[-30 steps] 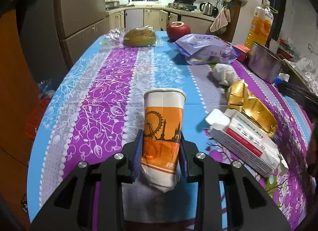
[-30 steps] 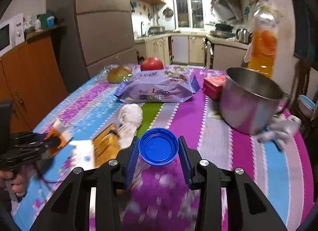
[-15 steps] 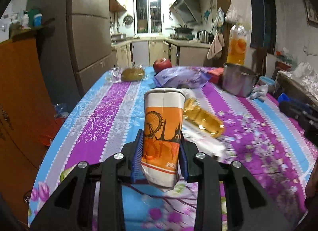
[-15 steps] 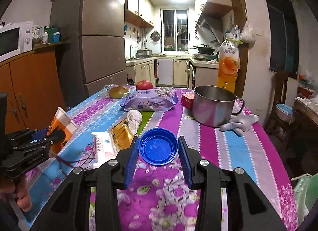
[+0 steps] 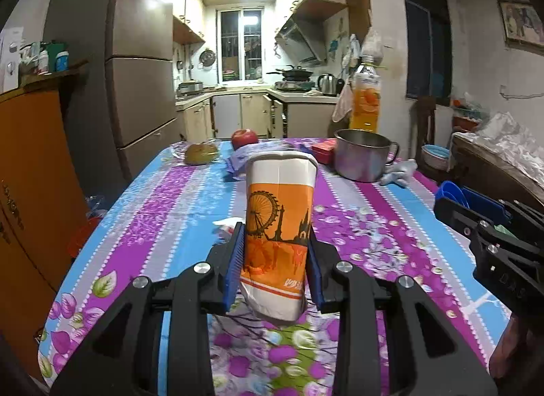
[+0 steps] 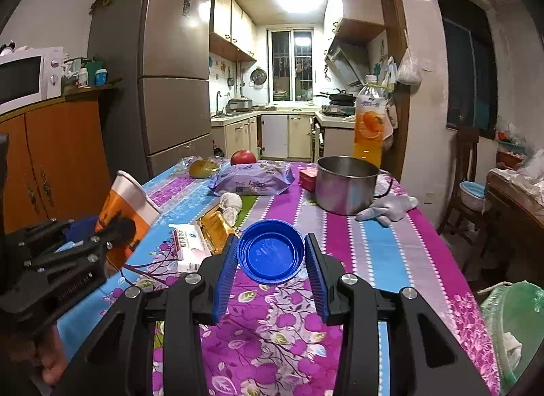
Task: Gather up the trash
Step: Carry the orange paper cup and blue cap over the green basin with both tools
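My left gripper (image 5: 274, 261) is shut on a crumpled orange and white paper cup (image 5: 278, 226) and holds it upright above the near end of the table. My right gripper (image 6: 271, 261) is shut on a blue plastic lid (image 6: 271, 254), held above the flowered tablecloth (image 6: 391, 253). The cup also shows in the right wrist view (image 6: 127, 205), at the left, in the left gripper. The right gripper with the lid (image 5: 452, 193) shows at the right edge of the left wrist view. A green trash bag (image 6: 513, 324) is at the lower right, beside the table.
On the table lie a white box (image 6: 190, 249), a gold wrapper (image 6: 216, 229), a crumpled tissue (image 6: 231, 203), a purple snack bag (image 6: 253, 180), a steel pot (image 6: 345, 183), a grey glove (image 6: 387, 207), a red apple (image 6: 243, 157) and an orange juice bottle (image 6: 370, 124). A chair (image 6: 465, 171) stands at the right.
Both grippers have drawn back and risen from the table, each keeping its load. The views now take in more of the kitchen and the green bag has come into sight.
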The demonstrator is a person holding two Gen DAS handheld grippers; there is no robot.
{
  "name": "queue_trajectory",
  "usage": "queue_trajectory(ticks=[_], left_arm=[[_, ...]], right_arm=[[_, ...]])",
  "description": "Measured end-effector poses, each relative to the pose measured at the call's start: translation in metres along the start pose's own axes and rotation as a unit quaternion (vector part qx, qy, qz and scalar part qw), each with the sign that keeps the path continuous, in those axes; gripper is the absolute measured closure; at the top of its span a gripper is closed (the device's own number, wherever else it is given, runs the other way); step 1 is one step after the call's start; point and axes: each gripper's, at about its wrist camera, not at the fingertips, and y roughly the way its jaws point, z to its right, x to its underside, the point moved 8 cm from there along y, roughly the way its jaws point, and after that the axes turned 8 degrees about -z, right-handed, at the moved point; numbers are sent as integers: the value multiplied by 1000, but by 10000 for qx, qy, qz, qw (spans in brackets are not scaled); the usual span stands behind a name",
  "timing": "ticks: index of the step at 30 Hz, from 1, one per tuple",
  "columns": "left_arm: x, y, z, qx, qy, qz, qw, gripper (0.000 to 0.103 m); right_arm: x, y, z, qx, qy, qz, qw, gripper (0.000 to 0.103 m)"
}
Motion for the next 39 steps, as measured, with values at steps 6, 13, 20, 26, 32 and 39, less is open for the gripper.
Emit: queue_trajectory(ticks=[6,13,20,26,32,39], left_arm=[[-1,-10,22,132,74,74,9999,72],[-5,-23,49,304,207,197,9991,71],[-8,-30,82,517,369,265,9976,70],[-10,-30,113,714,517,259,9958,70],[-10,-25,149,906,691,196,9933,70],[-11,-22,186,1090,876,166,9900,70]], right_arm=[[4,-25,12,169,74,79,9998,63],[8,-51,30,359,180,174,9990,63],[17,-79,61,618,343,246,9972,63],[23,-100,91,873,452,278,9948,63],[31,-122,124,1151,582,293,9912,63],[44,-143,166,1442,748,267,9863,63]])
